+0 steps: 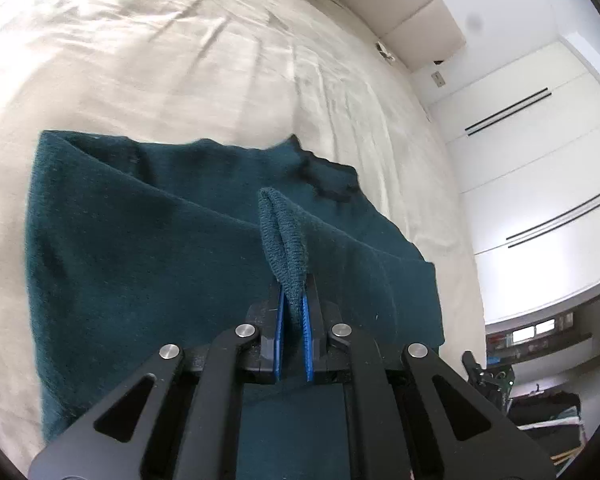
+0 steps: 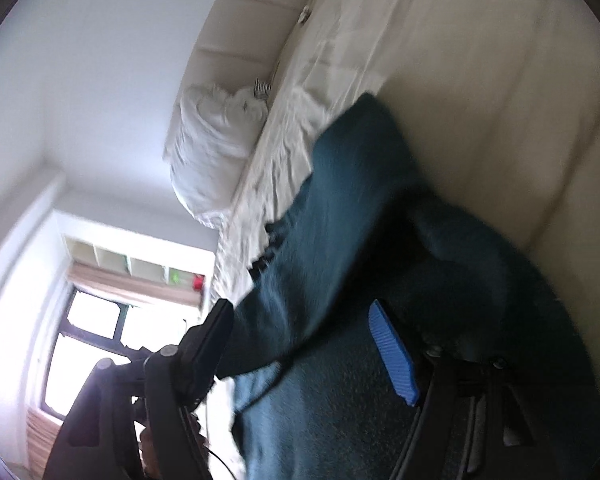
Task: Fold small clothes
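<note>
A dark teal knitted garment [image 1: 148, 248] lies spread on the cream bed sheet [image 1: 172, 60]. My left gripper [image 1: 293, 300] is shut on a ribbed edge of the garment [image 1: 284, 236], which stands up in a pinched fold between the blue pads [image 1: 306, 336]. In the right wrist view the same garment [image 2: 352, 216] lies under and between my right gripper's fingers. My right gripper [image 2: 300, 320] is open, jaws wide apart, with one blue pad [image 2: 392, 352] over the cloth. The view is blurred and tilted.
White pillows [image 2: 212, 148] and a padded headboard [image 1: 404, 16] lie at the bed's far end. White wardrobe doors [image 1: 540, 152] stand beside the bed. A window [image 2: 88, 344] and wall shelves [image 2: 132, 264] show in the right wrist view.
</note>
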{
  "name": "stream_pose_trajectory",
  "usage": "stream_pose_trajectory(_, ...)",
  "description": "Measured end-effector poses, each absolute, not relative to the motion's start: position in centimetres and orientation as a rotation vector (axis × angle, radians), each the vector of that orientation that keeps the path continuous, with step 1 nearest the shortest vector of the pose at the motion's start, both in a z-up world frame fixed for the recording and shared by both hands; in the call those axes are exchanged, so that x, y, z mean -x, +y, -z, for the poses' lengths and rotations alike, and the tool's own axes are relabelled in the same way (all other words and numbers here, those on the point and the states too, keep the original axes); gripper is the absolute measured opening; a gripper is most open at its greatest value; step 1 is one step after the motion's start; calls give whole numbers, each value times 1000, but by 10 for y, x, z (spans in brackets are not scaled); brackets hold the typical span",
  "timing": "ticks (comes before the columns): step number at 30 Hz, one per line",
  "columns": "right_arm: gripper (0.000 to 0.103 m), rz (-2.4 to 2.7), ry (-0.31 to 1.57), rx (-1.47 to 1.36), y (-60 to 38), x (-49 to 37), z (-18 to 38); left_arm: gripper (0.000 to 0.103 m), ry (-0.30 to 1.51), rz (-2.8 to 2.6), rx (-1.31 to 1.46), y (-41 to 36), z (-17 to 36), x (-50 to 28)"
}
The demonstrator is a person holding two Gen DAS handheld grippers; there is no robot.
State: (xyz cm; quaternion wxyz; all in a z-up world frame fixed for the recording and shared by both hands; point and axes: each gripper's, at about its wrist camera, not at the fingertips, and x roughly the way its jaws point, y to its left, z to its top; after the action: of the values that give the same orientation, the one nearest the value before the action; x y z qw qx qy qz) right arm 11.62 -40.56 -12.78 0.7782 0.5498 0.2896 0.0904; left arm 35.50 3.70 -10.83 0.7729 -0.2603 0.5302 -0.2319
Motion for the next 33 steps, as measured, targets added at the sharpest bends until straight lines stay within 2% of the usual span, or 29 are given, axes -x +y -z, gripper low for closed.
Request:
stream_pose_trajectory(11,76,-133,509,-1359,-438,-88,128,6,1196,465,642,60,149,-362)
stream_pose_trajectory(19,76,-219,598,-1432,-423,-131,145,6,1180,461,657,64,148,-361)
stream_pose_trajectory(23,74,-166,570,-1436,-435,-146,156,6,1170,444,665,77,149,-357)
stream_pose_trajectory(33,77,-187,518,-1443,-435,-146,155,7,1164,432,665,95,152,-345)
